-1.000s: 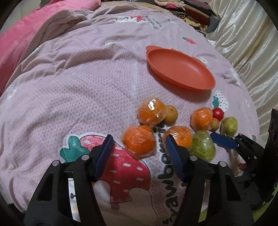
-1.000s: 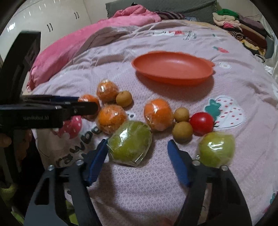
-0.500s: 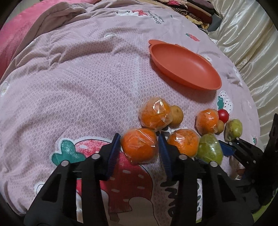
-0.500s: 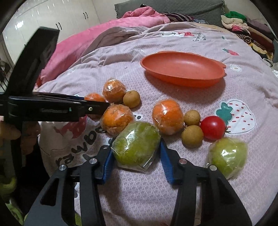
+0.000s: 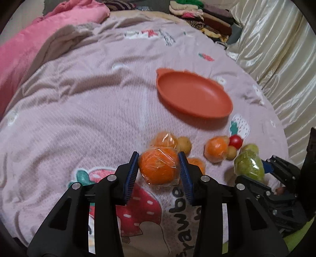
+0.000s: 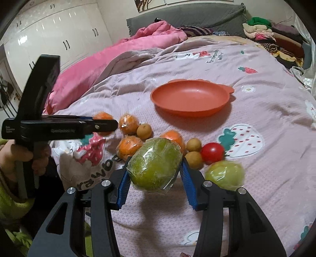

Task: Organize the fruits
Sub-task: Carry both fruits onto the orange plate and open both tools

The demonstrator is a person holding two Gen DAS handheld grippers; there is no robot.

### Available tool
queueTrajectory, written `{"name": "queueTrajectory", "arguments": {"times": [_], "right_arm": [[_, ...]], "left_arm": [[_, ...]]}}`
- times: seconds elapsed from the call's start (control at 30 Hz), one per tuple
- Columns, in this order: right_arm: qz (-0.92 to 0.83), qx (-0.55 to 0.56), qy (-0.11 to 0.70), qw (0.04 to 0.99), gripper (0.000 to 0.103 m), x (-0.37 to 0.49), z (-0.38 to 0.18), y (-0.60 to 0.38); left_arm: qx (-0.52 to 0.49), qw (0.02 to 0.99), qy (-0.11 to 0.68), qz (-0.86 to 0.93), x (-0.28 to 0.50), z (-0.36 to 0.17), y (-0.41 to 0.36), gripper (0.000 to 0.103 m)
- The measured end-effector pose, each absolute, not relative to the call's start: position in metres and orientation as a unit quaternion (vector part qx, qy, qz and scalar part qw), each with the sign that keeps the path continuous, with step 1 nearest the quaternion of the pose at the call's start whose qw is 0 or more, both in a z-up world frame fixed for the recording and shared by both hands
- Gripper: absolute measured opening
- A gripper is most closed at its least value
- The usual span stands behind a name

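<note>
The left gripper is clamped on a plastic-wrapped orange, its blue pads pressed to both sides of the fruit, which a second ago lay untouched on the strawberry-print quilt ahead of wide-spread fingers. The right gripper likewise grips a wrapped green fruit and carries it clear of the bedding, a shadow falling on the cover beneath it; one second earlier that fruit sat on the quilt between parted jaws. The orange oval plate lies bare, farther up the bed, well apart from both held fruits. Left on the quilt are three other wrapped oranges, among them one just beside a small brown fruit, plus two more small brown fruits, a red tomato and a second wrapped green fruit. Only the right wrist view takes in the white wardrobe doors, the grey headboard and the person's hand around the left tool's handle. Only the left wrist view shows the shiny cream curtain along the bed's far edge.
</note>
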State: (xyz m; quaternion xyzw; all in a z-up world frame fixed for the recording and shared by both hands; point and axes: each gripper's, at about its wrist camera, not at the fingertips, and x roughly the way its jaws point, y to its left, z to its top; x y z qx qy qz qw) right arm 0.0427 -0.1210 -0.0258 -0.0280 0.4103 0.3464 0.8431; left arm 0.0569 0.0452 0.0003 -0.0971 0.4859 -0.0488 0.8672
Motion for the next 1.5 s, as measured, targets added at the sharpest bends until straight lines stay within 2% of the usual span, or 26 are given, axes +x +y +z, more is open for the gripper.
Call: {"name": "queueTrajectory", "arguments": {"times": [0.77,1.5], "right_arm": [[0.338,-0.026,0.370,0.865,0.046,0.081,0.004,-0.133],[0.315,-0.062,0.342,0.883,0.046,0.161,0.030,-0.132]], "left_arm": [[-0.088,0.885,0.453,-0.065,0.113,0.041,0.027,0.032],[-0.081,0.873,0.474,-0.081,0.174,0.025,0.014,0.032]]}}
